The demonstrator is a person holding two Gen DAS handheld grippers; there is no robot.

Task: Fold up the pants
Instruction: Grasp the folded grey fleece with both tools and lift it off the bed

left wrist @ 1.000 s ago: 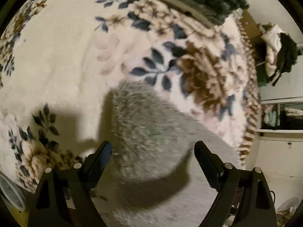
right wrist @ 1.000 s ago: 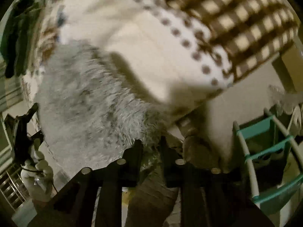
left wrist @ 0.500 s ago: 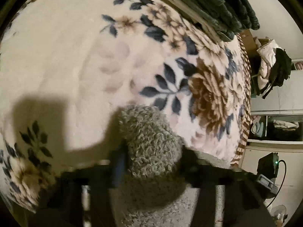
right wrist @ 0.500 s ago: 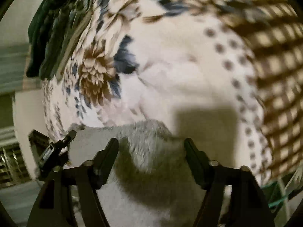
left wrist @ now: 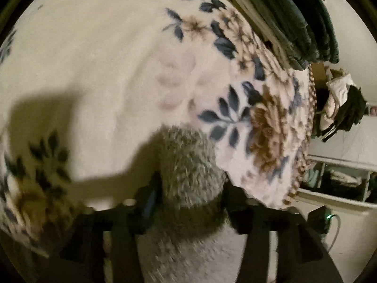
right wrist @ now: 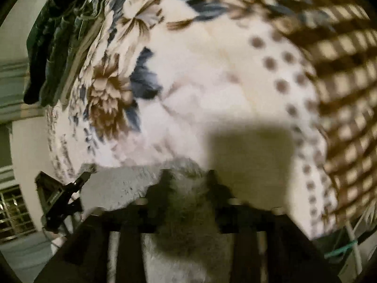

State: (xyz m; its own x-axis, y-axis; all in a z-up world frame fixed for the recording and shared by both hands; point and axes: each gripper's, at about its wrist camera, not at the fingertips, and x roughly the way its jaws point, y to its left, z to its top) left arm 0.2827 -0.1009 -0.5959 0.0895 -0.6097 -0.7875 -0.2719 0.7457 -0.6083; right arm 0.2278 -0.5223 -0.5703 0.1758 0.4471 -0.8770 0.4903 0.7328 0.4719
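The grey fleece pants (left wrist: 188,165) lie on a cream floral blanket (left wrist: 106,70). In the left wrist view my left gripper (left wrist: 190,188) is shut on a bunched edge of the pants, which bulges up between the fingers. In the right wrist view my right gripper (right wrist: 188,179) is shut on another edge of the pants (right wrist: 186,202), near the blanket (right wrist: 212,82). The left gripper (right wrist: 68,195) shows at the left of that view. Both views are motion-blurred.
Dark green folded clothes (left wrist: 301,18) are stacked at the far edge of the bed. A shelf unit (left wrist: 341,179) and hanging clothes (left wrist: 346,103) stand to the right. The blanket's brown checked border (right wrist: 337,59) runs along the right. A teal rack (right wrist: 346,247) is at lower right.
Both grippers have closed on the pants' edge; a second ago the left was open, and half a second ago the right was open. Both views have shifted over the blanket.
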